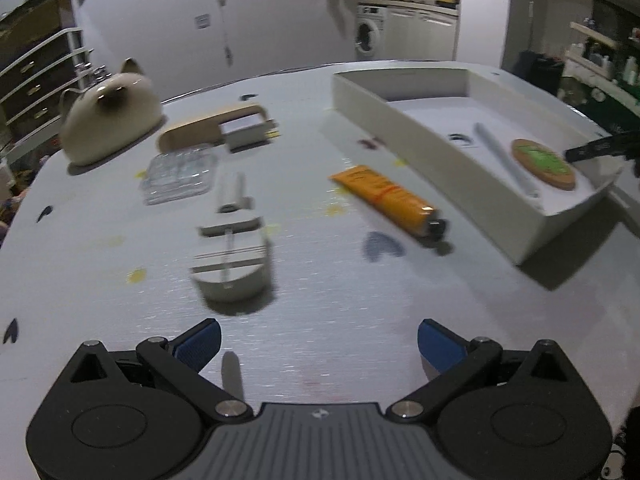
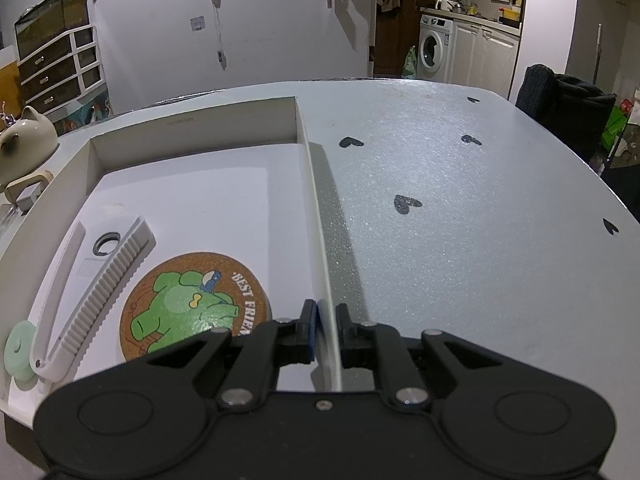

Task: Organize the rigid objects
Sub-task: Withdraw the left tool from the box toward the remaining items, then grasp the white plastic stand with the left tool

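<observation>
A white open box (image 1: 420, 136) stands on the table at the right. In it lie a cork coaster with a green print (image 1: 543, 163) (image 2: 192, 306), a white folding comb (image 2: 102, 284) and a pale green disc (image 2: 18, 350). My right gripper (image 2: 325, 322) is shut on the box's right wall (image 2: 316, 216). My left gripper (image 1: 318, 338) is open and empty, low over the table. Ahead of it lie a grey-white oval gadget (image 1: 232, 260) and an orange tube (image 1: 390, 198).
A cat-shaped ceramic pot (image 1: 110, 120) stands at the far left. Beside it lie a wooden-handled tool (image 1: 218, 126) and a clear plastic case (image 1: 180, 174). The table (image 2: 460, 220) is grey with dark heart marks. A dark chair (image 2: 560, 100) stands beyond the right edge.
</observation>
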